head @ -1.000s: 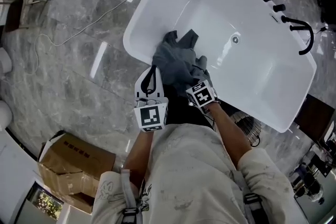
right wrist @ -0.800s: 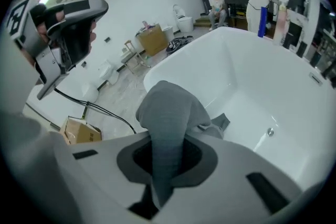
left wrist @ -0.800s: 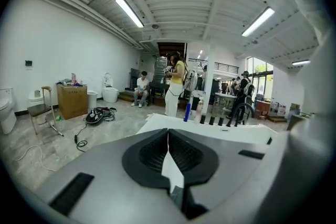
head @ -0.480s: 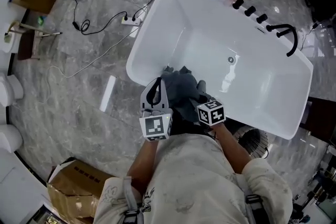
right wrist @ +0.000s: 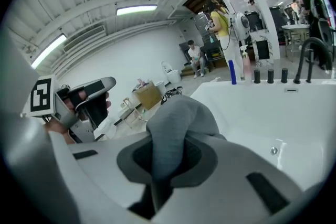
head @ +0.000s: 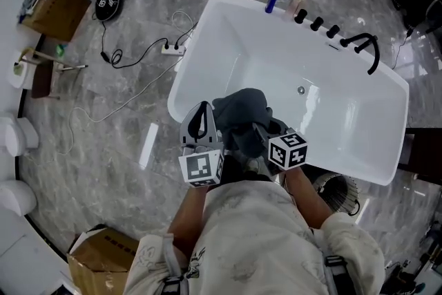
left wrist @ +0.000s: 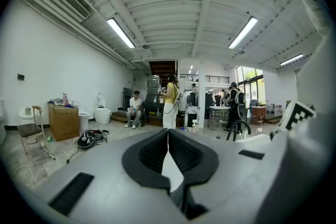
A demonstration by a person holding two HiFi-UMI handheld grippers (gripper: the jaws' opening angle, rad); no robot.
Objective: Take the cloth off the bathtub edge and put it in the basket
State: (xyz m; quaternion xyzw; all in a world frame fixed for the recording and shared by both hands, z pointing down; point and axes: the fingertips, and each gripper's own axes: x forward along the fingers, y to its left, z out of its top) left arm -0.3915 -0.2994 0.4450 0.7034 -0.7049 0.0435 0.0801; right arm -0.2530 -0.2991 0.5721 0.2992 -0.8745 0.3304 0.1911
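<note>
Now cloth raised higher, right gripper clamped

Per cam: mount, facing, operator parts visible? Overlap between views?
Head view: on the person's head, steeply down at the white bathtub and grey cloth; forearms, left gripper, right gripper show.
Left gripper view: on the left gripper, facing level across the room; its shut, empty jaws show.
Right gripper view: on the right gripper, along the bathtub toward the black curved faucet; jaws shut on the cloth.
Shared: head and right gripper views both show bathtub, cloth, faucet.
</note>
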